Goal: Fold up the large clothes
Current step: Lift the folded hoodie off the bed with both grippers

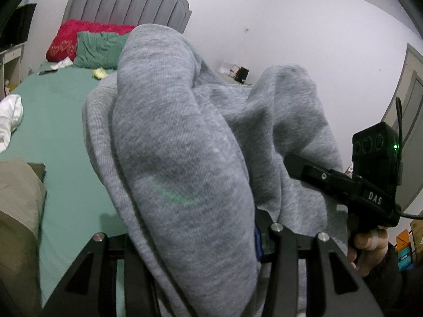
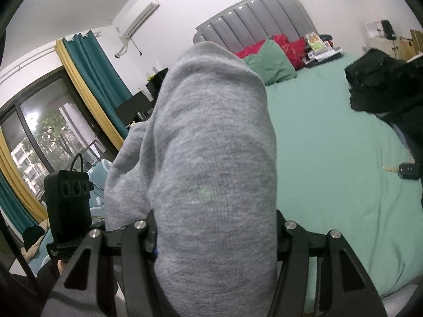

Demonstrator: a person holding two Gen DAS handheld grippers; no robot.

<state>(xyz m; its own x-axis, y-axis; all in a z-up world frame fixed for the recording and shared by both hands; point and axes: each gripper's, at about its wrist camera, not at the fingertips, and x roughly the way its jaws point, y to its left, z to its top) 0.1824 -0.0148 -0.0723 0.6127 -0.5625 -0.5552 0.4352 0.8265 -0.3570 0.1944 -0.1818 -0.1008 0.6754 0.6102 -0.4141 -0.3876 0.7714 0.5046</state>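
Note:
A large grey knit garment (image 1: 185, 137) hangs bunched over my left gripper (image 1: 201, 240) and hides its fingertips; the jaws stand closed on a thick fold of it. In the left wrist view the right gripper (image 1: 298, 166) reaches into the same cloth at the right, held by a hand. In the right wrist view the grey garment (image 2: 216, 158) drapes over my right gripper (image 2: 216, 237), clamped between its arms and lifted above the green bed (image 2: 330, 158). The left gripper's black camera box (image 2: 68, 198) shows at the left.
The green bed sheet (image 1: 58, 132) carries a green pillow (image 1: 100, 50), a red pillow (image 1: 79, 34), a white cloth (image 1: 10, 116) and an olive garment (image 1: 18, 211) at the left. A black garment (image 2: 383, 84) and a car key (image 2: 409, 170) lie at the right. Grey headboard (image 1: 132, 2) behind.

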